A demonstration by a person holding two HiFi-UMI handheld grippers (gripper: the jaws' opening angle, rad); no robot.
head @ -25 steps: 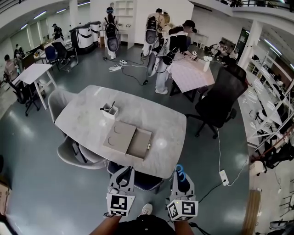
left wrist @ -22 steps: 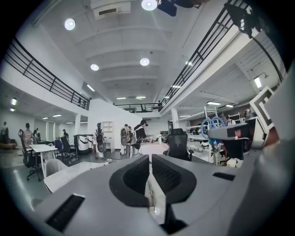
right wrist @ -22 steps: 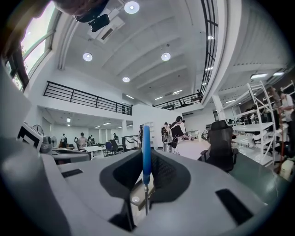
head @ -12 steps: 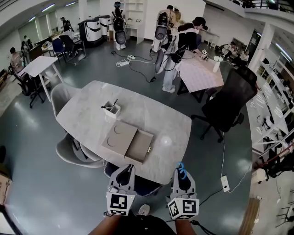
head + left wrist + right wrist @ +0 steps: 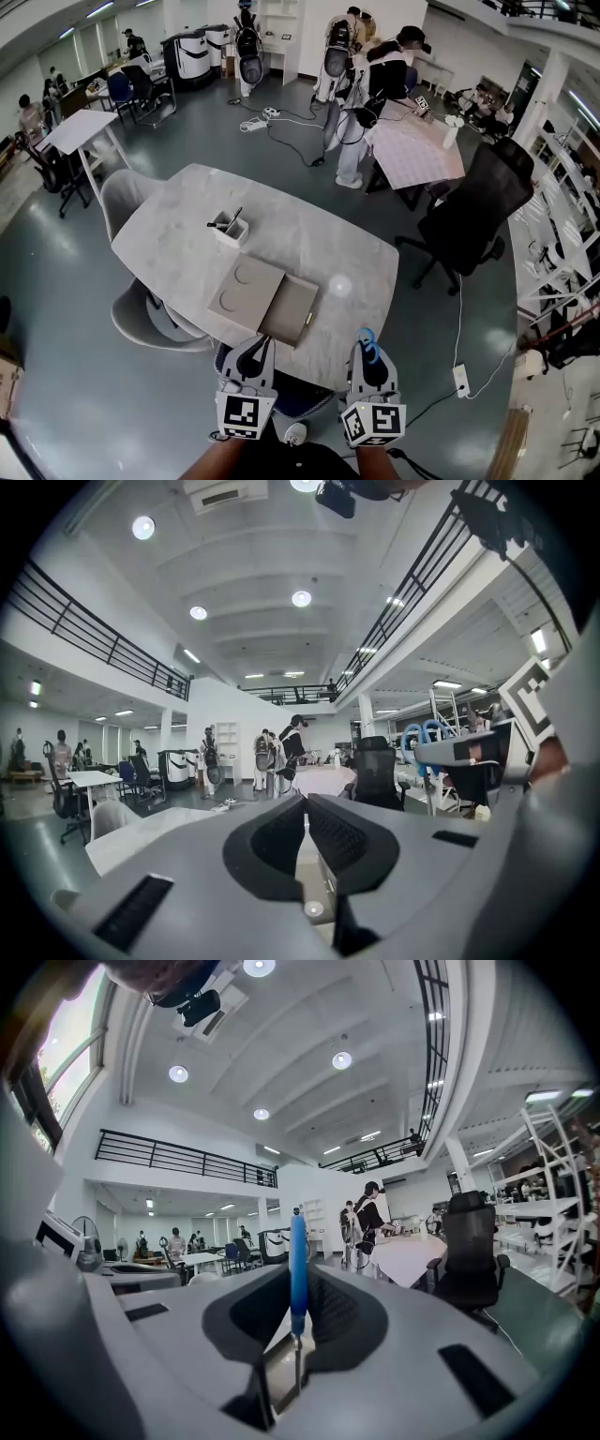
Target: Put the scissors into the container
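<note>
1. At the room's left, a white table [image 5: 77,131] stands on a glossy grey-blue floor [image 5: 84,375], with dark chairs around it.
2. Two pale shell chairs [image 5: 117,199] are drawn up to the bench's left edge.
3. The bench [image 5: 309,234] is pale and marbled, with rounded corners. A ceiling light reflects off it near the right of the near edge.
4. The white container [image 5: 228,230] sits near the bench's far left corner, with dark pens leaning out of it.
5. A flat tan box [image 5: 246,291] lies by the near edge, its lid folded open to the right.
6. The left gripper [image 5: 253,349] [image 5: 306,801] is level at the near edge. It is clenched, with pad tips touching and nothing between them. Its cube [image 5: 246,415] carries a black-and-white square marker.
7. The right gripper [image 5: 367,352] [image 5: 298,1283] is beside it and is grasping the scissors [image 5: 367,337] [image 5: 298,1251]. The blue handle stands edge-on between the pads and the loops poke past the tips. The scissors are at the bench's near edge, well apart from the container. This gripper's cube [image 5: 373,424] carries another square marker.
8. To the right, a black office chair [image 5: 469,202] stands off the bench's right edge.
9. Beyond it, people stand by a table with a checked cloth [image 5: 412,155].
10. A white power strip [image 5: 459,380] lies on the floor.
</note>
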